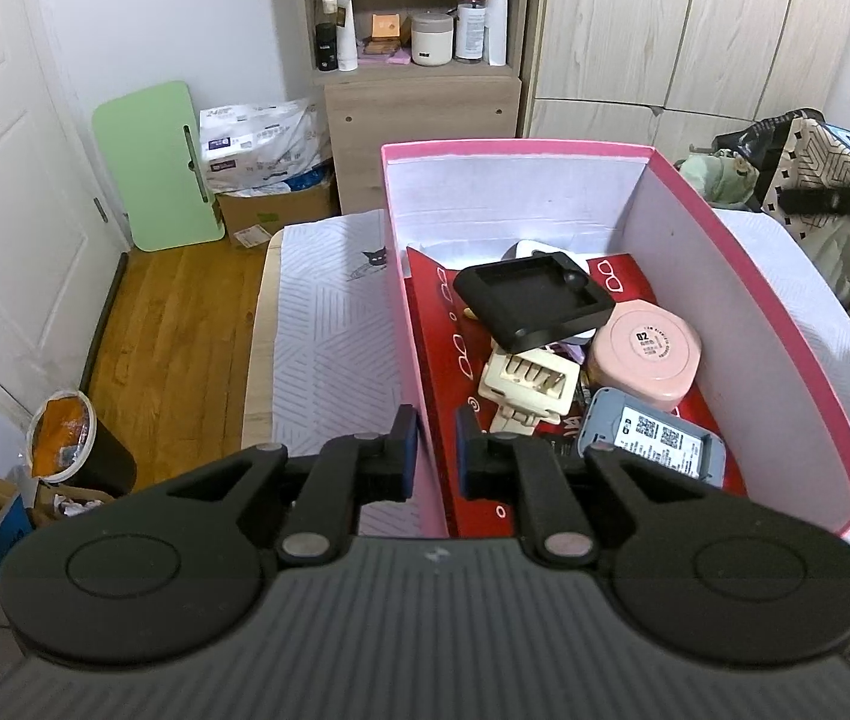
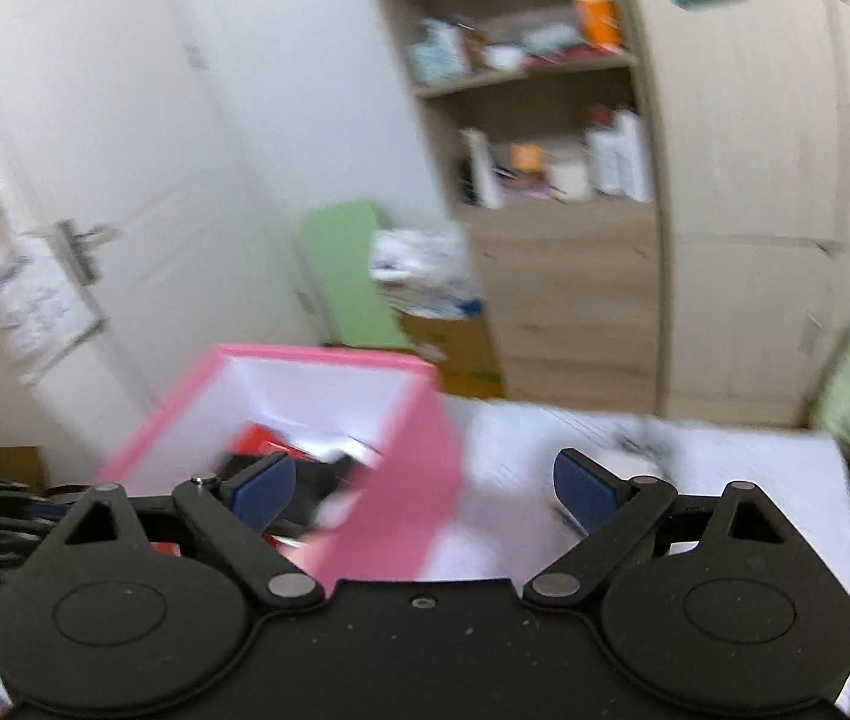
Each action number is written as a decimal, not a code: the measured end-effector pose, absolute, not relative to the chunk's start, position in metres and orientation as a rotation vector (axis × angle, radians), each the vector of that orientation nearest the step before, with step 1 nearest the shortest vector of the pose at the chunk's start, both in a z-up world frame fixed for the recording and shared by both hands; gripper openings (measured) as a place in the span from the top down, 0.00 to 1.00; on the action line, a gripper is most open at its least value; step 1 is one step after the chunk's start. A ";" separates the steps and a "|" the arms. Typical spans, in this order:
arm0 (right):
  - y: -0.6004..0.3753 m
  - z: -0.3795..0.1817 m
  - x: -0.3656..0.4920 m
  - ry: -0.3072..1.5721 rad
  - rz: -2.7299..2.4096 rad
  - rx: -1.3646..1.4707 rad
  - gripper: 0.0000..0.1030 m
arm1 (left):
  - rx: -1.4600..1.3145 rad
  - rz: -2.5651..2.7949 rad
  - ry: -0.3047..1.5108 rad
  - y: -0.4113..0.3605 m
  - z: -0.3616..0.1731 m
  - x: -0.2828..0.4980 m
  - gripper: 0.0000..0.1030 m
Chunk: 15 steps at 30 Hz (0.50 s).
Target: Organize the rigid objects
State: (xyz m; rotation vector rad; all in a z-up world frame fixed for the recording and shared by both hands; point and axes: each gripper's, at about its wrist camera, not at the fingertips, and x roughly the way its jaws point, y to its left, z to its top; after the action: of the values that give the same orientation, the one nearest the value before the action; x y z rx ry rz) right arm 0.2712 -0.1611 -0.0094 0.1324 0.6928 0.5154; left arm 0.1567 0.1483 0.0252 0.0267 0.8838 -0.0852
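A pink box with white inner walls stands on a white patterned cloth. Inside lie a black tray, a pink round case, a cream plastic holder, a grey-blue hard-drive case and a red glasses carton. My left gripper is shut on the box's near left wall, one pad on each side. In the blurred right wrist view my right gripper is wide open with nothing held, hovering over the pink box's right wall and the cloth.
A wooden shelf unit with bottles and a wardrobe stand behind the table. A green board and cartons lean at the back left. A lined bin sits on the floor left. Bags and clothes pile at the right.
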 end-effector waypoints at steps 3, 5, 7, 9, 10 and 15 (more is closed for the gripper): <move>-0.173 -0.029 0.273 0.700 0.445 0.125 0.09 | 0.016 -0.089 0.888 0.150 0.026 0.157 0.90; -0.176 -0.041 0.274 0.699 0.384 0.115 0.09 | 0.015 -0.087 0.886 0.151 0.026 0.157 0.90; -0.176 -0.055 0.277 0.708 0.324 0.099 0.12 | 0.008 -0.084 0.885 0.151 0.026 0.158 0.90; -0.177 -0.069 0.281 0.737 0.305 0.107 0.17 | 0.001 -0.081 0.887 0.152 0.025 0.158 0.90; -0.176 -0.075 0.283 0.745 0.301 0.117 0.26 | -0.002 -0.081 0.888 0.153 0.025 0.159 0.90; -0.194 -0.100 0.289 0.722 0.210 0.278 0.47 | -0.010 -0.083 0.895 0.155 0.025 0.160 0.90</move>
State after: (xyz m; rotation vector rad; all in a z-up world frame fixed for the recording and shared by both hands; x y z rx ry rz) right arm 0.2891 -0.1939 -0.0996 0.2777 0.7219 0.2099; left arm 0.1598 0.1549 0.0254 -0.0103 0.8948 -0.0827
